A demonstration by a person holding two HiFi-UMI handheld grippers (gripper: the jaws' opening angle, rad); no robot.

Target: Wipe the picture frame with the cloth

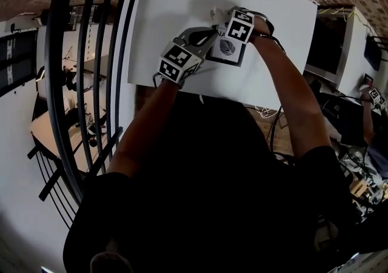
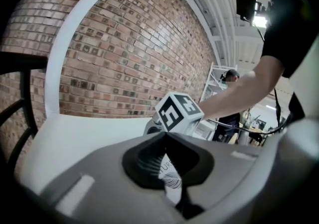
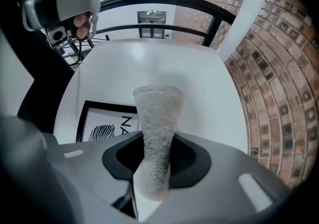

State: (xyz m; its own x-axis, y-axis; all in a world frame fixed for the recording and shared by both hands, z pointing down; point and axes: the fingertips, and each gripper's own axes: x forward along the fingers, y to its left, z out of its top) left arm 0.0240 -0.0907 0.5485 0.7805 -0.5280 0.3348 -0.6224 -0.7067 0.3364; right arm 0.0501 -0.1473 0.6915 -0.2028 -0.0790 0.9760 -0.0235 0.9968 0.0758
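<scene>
Picture frame (image 1: 229, 48) pinned at 9 o'clock by my left gripper (image 2: 167, 170) for steadiness; right gripper (image 3: 155, 168) clamps wiping cloth (image 3: 157, 113).

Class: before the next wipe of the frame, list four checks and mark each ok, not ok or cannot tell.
1. Cloth gripped by right hand-held gripper: ok, jaws shut on it.
2. Frame steadied by left hand-held gripper: ok, jaws shut on its edge.
3. Cloth touching frame: cannot tell.
4. Frame on table, print facing up: ok.
</scene>
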